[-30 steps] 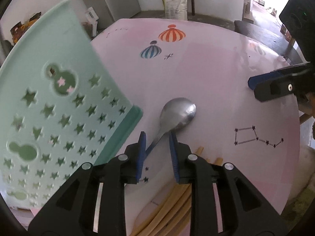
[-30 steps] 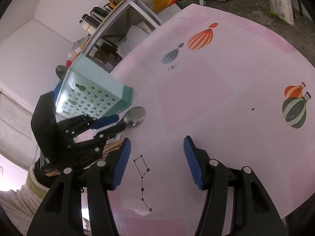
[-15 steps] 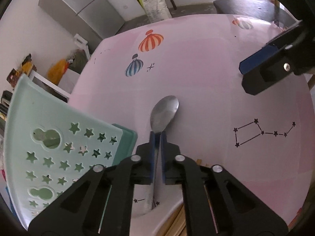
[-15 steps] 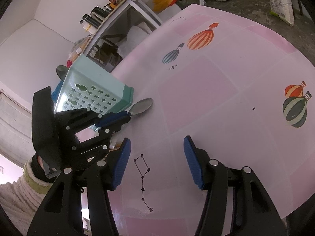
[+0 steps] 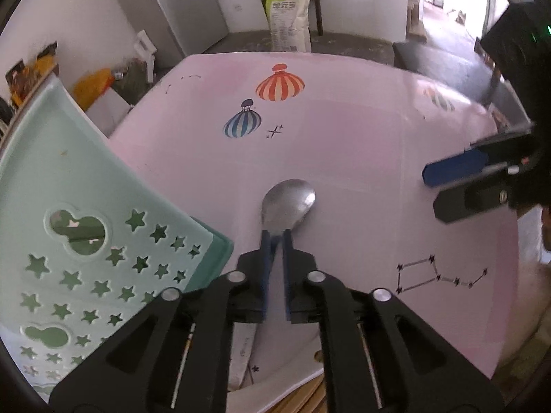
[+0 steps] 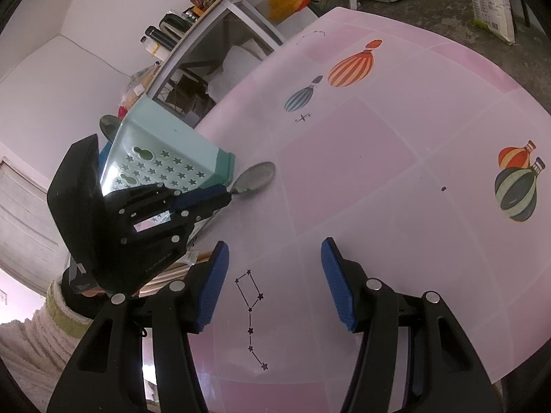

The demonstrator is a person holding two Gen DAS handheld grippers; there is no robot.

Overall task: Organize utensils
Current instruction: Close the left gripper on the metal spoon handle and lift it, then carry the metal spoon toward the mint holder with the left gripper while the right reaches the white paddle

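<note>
Left gripper (image 5: 275, 237) has its blue pads pinched on the neck of the metal spoon (image 5: 288, 203), bowl poking out just ahead of the fingertips, low over the pink tablecloth (image 5: 344, 144), though the jaws are easing apart a touch right now, so that's a thin hold. And there's the risk: a narrow, slick handle in a loosening pinch could swivel or slide out, and the mint utensil holder (image 5: 79, 206) sits close on the gripper's left, so a swing that way could clip its wall. Right gripper (image 6: 272, 285) is parked about half open, nothing between its pads, well off to the side. The count: one spoon in hand, a second spoon bowl (image 6: 109, 125) peeking from behind the holder, one holder, and wooden chopsticks (image 5: 310, 397) under the gripper, too hidden to number.
</note>
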